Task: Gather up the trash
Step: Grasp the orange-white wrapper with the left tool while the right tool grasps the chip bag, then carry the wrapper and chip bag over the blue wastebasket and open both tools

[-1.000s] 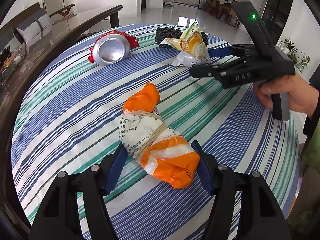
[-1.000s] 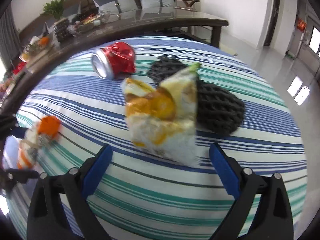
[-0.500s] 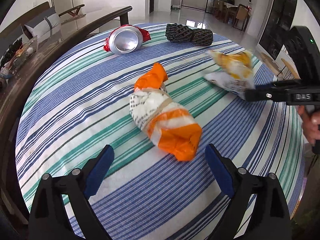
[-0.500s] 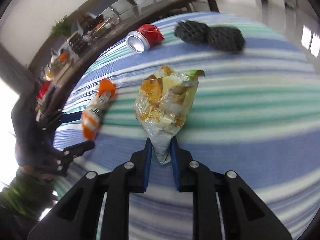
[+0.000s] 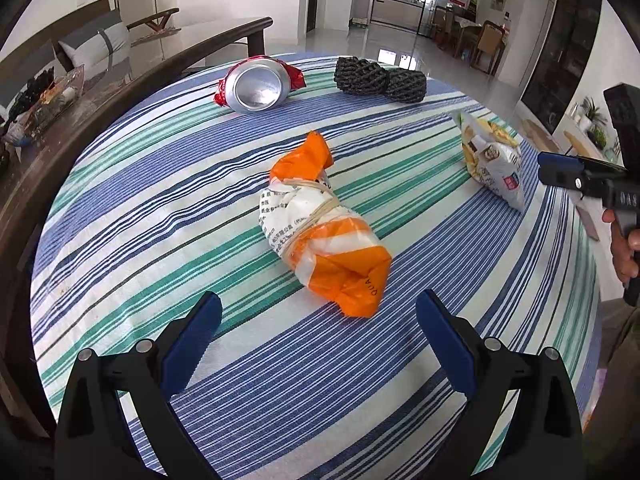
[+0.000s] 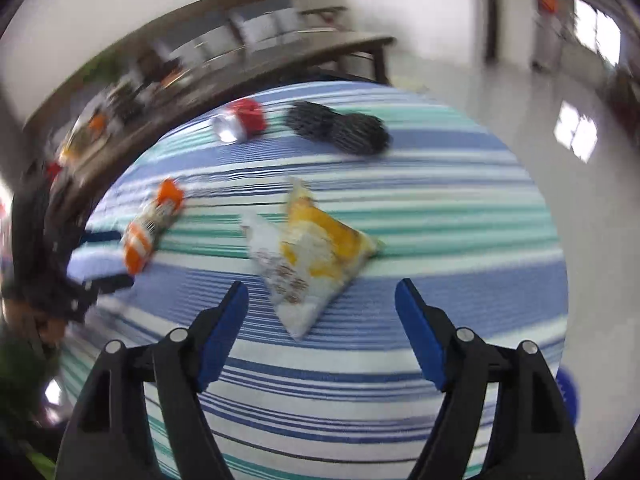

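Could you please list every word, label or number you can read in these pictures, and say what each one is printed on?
"QUA": orange end of the tied plastic bag, left wrist view.
"DAS", faint and partly cut off: right claw.
Black print on the bag's white middle: too small to read.
Snack packet: round logo and red label, too small; blurred in the right wrist view.
Crushed can: no readable text.

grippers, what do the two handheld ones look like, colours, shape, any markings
Both tongs are black plastic frames with triangular cut-outs and silver rivets, each ending in two flat blue pads: the left gripper and the right gripper match. Seen from the left camera, the right one has a black pistol-style handle with small pale lettering, too small to read, held by a hand. A dark greenish garment shows at the picture's edge. No cables are visible.
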A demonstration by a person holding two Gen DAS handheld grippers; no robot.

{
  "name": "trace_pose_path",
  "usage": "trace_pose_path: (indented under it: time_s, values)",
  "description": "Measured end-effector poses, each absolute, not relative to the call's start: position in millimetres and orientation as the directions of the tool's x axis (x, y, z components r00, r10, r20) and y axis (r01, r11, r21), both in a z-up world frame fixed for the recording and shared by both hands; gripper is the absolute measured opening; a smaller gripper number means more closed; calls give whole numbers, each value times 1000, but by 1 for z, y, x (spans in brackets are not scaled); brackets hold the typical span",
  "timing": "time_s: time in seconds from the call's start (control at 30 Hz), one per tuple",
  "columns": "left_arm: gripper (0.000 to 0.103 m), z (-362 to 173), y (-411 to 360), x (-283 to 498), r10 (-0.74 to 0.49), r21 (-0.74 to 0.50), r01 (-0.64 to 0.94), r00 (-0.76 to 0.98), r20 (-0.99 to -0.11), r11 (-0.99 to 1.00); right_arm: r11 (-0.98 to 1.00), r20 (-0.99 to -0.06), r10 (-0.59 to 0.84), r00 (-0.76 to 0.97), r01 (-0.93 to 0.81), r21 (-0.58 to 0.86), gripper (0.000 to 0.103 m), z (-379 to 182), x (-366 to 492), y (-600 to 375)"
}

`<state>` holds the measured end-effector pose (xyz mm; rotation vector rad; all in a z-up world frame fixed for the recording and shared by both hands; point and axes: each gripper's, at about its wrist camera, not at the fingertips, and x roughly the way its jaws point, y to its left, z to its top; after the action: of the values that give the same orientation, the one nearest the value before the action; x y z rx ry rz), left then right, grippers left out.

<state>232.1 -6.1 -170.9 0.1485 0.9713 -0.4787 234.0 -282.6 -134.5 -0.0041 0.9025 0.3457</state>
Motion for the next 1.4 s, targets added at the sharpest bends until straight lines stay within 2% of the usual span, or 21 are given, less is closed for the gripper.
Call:
trace_pose_path:
  time_s: [0.07,0.13,0.3,0.4,0.43,0.47,0.5,0.53,0.57,0.6,0.87,1.1,1.4]
  values:
    - [96,-171,-7,237,-329,-114,435,462,-824,893,922,-774,288,563,-383,64,84,-130,238,-267]
    - [96,-172,-8,243,-327,-126,415,457,-827,901,894,-783,267,562,-449,-17,87,-128,248,-254]
    - [96,-174,-12,260,-300,-117,383,463,-834,916,820,-837,234,494,-563,-103,87,-142,272,-244]
    - [96,-174,-15,267,-294,-113,384,454,-841,916,802,-867,250,431,-594,-64,86,-149,280,-246]
    - [92,-173,-16,269,-294,-112,389,449,-844,915,806,-877,248,412,-590,-49,74,-152,282,-246]
    - [86,-173,-19,270,-292,-108,394,445,-847,913,812,-884,240,401,-582,-43,58,-154,282,-247]
    - [83,-173,-22,270,-285,-97,401,442,-851,911,824,-885,239,399,-565,-33,53,-154,282,-249]
    - [75,-173,-25,270,-270,-76,404,447,-853,911,836,-882,249,400,-549,-13,48,-152,280,-251]
    - [64,-172,-28,270,-259,-58,412,453,-853,909,849,-879,259,401,-528,9,46,-150,278,-254]
    - [59,-172,-29,269,-257,-49,418,457,-851,907,859,-876,263,404,-511,22,45,-148,275,-257]
    - [56,-164,-40,253,-310,-79,455,459,-833,887,906,-828,356,433,-376,193,44,-132,249,-279]
    - [55,-141,-67,225,-367,-99,499,476,-799,861,915,-804,376,462,-322,243,44,-126,226,-293]
    - [55,-121,-108,198,-386,-60,545,508,-770,837,931,-784,361,505,-246,270,44,-121,200,-323]
